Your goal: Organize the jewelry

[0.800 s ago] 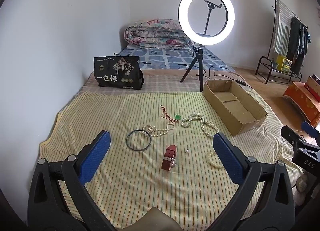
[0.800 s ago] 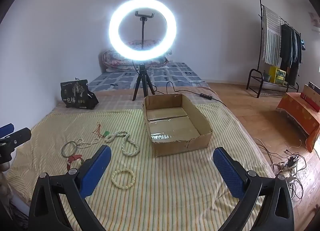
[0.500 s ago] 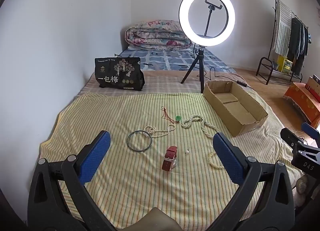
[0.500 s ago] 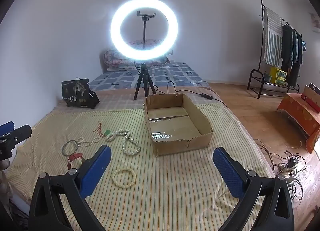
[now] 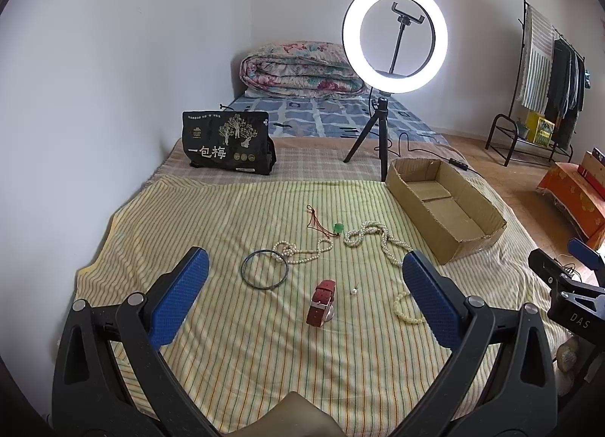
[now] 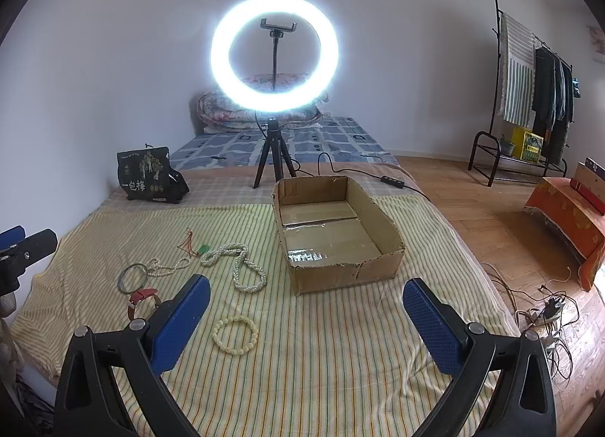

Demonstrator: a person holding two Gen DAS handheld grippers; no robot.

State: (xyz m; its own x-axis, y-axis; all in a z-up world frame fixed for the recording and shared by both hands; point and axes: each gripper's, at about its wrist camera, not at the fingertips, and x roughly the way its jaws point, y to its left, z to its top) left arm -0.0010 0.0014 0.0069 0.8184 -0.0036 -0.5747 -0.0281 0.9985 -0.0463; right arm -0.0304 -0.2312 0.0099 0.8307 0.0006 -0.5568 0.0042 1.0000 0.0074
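A yellow striped sheet (image 5: 234, 342) covers the bed, jewelry (image 5: 321, 302) scattered left of an empty cardboard box (image 6: 340, 274); ring light (image 6: 274, 55) glows behind; left gripper (image 5: 306, 297) and right gripper (image 6: 302, 319) gape wide, holding nothing.

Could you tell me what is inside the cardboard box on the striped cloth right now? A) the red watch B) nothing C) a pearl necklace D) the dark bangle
B: the cardboard box shows only its bare bottom, while the jewelry lies outside on the striped cloth.
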